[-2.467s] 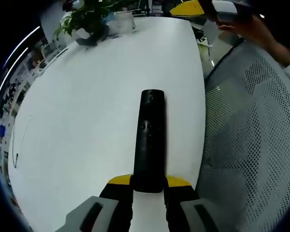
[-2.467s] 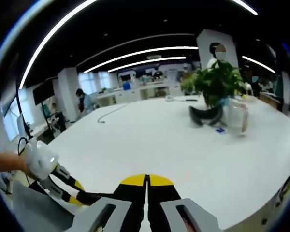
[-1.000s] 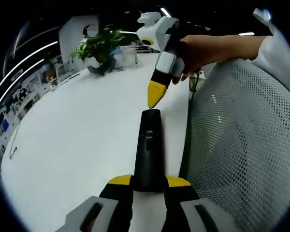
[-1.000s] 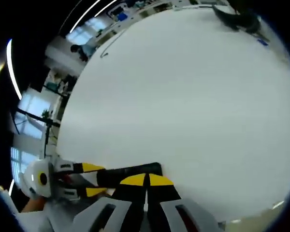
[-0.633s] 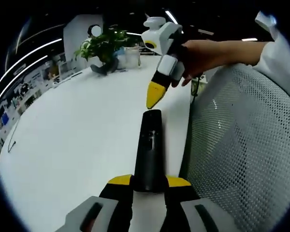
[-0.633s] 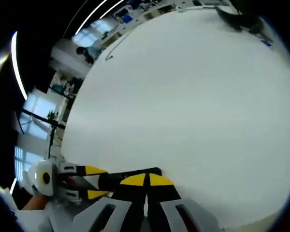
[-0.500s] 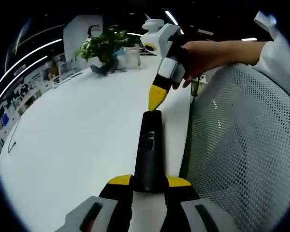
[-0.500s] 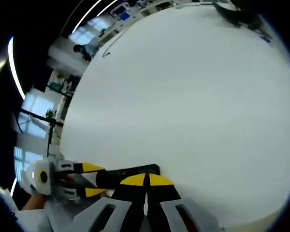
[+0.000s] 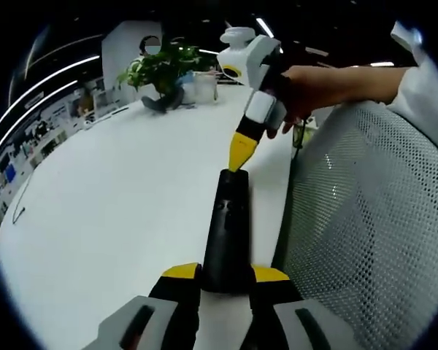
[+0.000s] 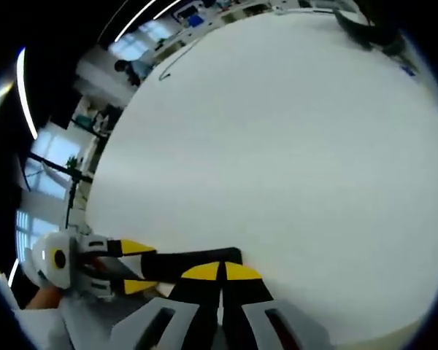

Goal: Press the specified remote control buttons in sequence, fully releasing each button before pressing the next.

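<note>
Two grippers meeting over white table [image 9: 117,189]: left gripper [image 9: 225,281] clamped on near end of black remote [image 9: 226,226], held lengthwise above tabletop; right gripper [image 9: 238,162], jaws closed, angled down, tip touching remote's far end.

Two and a half seconds ago the right claw [image 9: 239,153] was off at the upper right edge of the left gripper view, well apart from the slim black remote control [image 9: 226,230]; since then it has swung in and come down, and its closed yellow tips now meet the remote's far end, where half a second ago they sat just above it. The right gripper view has tipped from looking across the room to looking down on the white desk [image 10: 277,160]
</note>
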A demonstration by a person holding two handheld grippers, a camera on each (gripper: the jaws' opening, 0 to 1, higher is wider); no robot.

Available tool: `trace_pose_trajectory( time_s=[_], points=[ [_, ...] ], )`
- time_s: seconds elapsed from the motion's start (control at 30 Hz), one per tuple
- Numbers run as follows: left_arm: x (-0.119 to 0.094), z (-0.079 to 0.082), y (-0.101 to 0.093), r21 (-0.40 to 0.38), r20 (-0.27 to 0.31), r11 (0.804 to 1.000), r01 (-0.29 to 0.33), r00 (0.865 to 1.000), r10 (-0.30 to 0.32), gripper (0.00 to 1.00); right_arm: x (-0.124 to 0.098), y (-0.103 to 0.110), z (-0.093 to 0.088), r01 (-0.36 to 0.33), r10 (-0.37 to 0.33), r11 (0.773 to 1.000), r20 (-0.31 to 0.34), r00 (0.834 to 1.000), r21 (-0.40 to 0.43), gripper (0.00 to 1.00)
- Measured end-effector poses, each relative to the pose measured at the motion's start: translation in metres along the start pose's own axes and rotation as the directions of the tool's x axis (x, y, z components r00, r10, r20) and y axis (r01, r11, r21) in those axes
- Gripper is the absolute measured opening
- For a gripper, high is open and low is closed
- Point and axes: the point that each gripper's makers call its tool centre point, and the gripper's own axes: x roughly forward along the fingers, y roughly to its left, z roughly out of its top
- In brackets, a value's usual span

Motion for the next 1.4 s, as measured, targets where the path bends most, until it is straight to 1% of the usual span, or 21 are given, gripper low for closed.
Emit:
trace_pose_trajectory(
  time_s=[0.17, 0.3, 0.43, 0.63, 0.83, 1.0, 1.2, 1.4],
  points=[
    [0.0, 0.0, -0.001, 0.011, 0.003, 1.0, 0.008, 1.0, -0.008, 0.24, 0.0, 0.0, 0.0, 0.007, -0.007, 1.0, -0.001, 1.0, -0.012, 0.0],
    [0.0, 0.0, -0.001, 0.015, 0.005, 1.0, 0.009, 1.0, -0.01, 0.24, 0.0, -0.001, 0.0, -0.007, 0.007, 1.0, -0.003, 1.0, 0.01, 0.0],
    [0.0, 0.0, -0.002, 0.022, -0.004, 1.0, 0.012, 1.0, -0.012, 0.24, 0.0, 0.0, 0.0, -0.003, 0.003, 1.0, -0.001, 1.0, 0.005, 0.0],
    [0.0, 0.0, -0.002, 0.022, -0.001, 1.0, 0.02, 1.0, -0.019, 0.24, 0.0, 0.001, 0.0, -0.001, 0.001, 1.0, -0.005, 1.0, 0.001, 0.0],
    [0.0, 0.0, -0.002, 0.031, 0.0, 0.999, 0.019, 1.0, -0.019, 0.24, 0.0, 0.0, 0.0, -0.005, 0.005, 1.0, -0.01, 1.0, 0.014, 0.0],
    [-0.001, -0.001, -0.002, 0.031, 0.0, 0.999, 0.02, 1.0, -0.02, 0.24, 0.0, 0.003, 0.0, 0.001, -0.001, 1.0, -0.009, 1.0, -0.004, 0.0],
    [-0.001, -0.001, -0.003, 0.039, -0.003, 0.999, 0.022, 1.0, -0.022, 0.24, 0.0, 0.01, -0.003, -0.032, 0.032, 0.999, -0.029, 0.999, 0.009, 0.0],
    [-0.001, -0.001, -0.007, 0.049, -0.006, 0.998, 0.035, 0.999, -0.035, 0.24, 0.003, 0.012, -0.009, -0.037, 0.037, 0.999, -0.063, 0.997, 0.005, 0.0]
  ],
)
